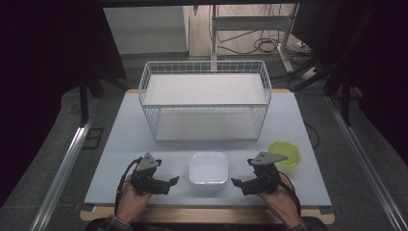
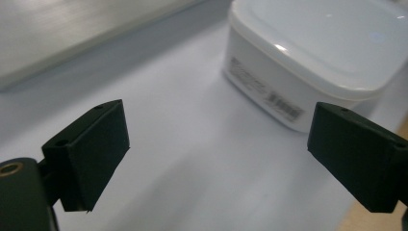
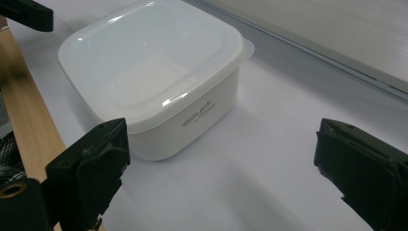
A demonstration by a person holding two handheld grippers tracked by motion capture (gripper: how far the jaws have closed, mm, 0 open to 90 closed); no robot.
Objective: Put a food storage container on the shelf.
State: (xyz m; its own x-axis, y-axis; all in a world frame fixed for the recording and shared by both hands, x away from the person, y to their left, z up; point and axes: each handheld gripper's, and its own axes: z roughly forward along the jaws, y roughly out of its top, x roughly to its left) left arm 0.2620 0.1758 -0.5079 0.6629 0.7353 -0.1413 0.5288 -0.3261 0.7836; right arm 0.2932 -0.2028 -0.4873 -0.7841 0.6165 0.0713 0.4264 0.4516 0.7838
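A white square container [image 1: 208, 169] with its lid on stands near the table's front edge, between my two grippers. My left gripper [image 1: 169, 185] rests to its left, pointing at it, open with nothing between the fingers. From the other side my right gripper [image 1: 239, 185] faces it, also open and holding nothing. In the left gripper view the container [image 2: 312, 53] lies ahead and right of the open gripper [image 2: 216, 154]. The right gripper view has the container [image 3: 154, 72] ahead and left of the open gripper [image 3: 221, 168], apart from both pads.
A two-level white wire rack [image 1: 144, 84] stands at the back of the white tabletop [image 1: 120, 144]. A lime green bowl [image 1: 285, 153] sits just behind my right gripper. The table's wooden front edge [image 3: 29, 125] runs close beside the container.
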